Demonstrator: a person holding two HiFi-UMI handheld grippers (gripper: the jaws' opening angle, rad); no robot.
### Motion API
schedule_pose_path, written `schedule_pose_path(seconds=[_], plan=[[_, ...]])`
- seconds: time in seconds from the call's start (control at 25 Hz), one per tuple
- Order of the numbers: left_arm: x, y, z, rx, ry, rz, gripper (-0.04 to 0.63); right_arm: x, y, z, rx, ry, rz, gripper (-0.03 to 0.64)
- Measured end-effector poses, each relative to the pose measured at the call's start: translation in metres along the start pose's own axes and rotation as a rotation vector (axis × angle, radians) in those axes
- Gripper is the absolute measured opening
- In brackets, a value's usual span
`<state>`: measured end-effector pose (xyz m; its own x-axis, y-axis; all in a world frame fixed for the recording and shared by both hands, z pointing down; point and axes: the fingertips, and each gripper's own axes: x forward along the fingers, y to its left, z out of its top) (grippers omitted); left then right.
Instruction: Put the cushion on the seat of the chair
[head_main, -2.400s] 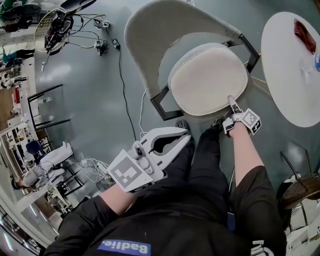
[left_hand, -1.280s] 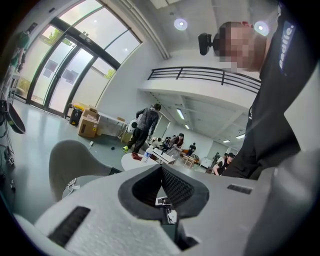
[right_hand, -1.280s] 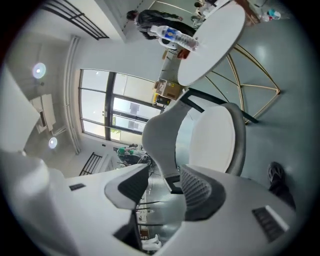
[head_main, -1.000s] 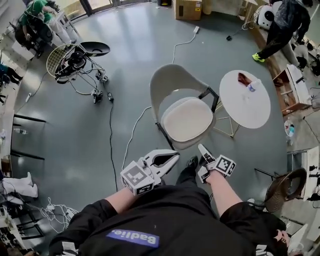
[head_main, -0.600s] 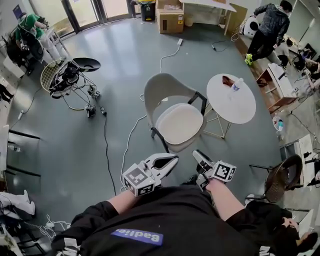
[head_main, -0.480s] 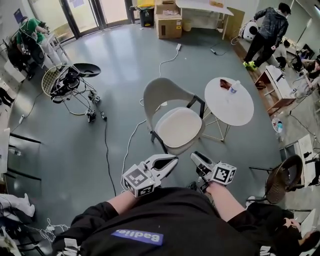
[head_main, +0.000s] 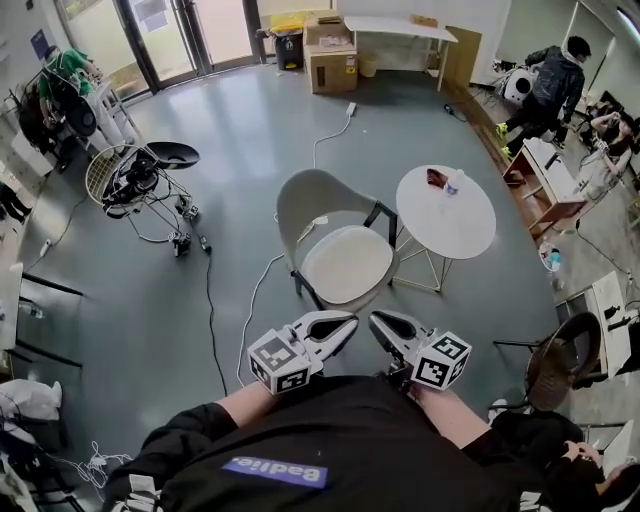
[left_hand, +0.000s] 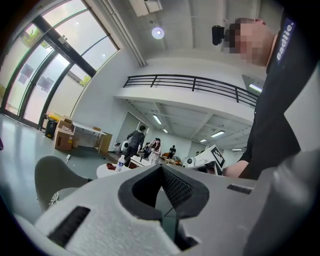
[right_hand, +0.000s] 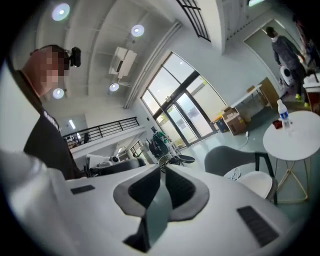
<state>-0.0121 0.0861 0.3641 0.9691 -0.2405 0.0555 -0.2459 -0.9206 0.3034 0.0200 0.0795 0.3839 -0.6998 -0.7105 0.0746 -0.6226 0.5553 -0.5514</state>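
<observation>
Right gripper (head_main: 377, 319) risen, closing empty; chair (head_main: 318, 200) legs half-hidden.

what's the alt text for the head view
A cream cushion lies on the seat of a grey chair beside a round white table. Near the person's body, the left gripper and right gripper hold nothing; the right's jaws have just been closing.

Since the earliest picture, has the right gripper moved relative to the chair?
Yes. The right gripper has drawn back from the cushion on the chair, toward the person; its empty jaws have just been closing.
</observation>
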Motion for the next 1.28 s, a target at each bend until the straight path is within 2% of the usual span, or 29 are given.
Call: schedule_pose_path(seconds=[0.16,0.32,0.68,1.28], plan=[[0.004,-0.007,-0.006,0.015,0.027,-0.005,0.015,0.001,0.015,0.002,-0.12,0.008,0.034,0.04],[0.001,-0.007,-0.008,0.016,0.034,0.014,0.015,0.002,0.027,-0.001,-0.183,0.015,0.07,0.034],[-0.013,-0.01,-0.008,0.03,0.033,0.025,0.015,0.01,0.041,-0.007,-0.198,0.023,0.112,0.031],[-0.019,-0.013,-0.007,0.048,0.038,0.005,0.015,0.01,0.042,-0.009,-0.188,0.011,0.091,0.031]])
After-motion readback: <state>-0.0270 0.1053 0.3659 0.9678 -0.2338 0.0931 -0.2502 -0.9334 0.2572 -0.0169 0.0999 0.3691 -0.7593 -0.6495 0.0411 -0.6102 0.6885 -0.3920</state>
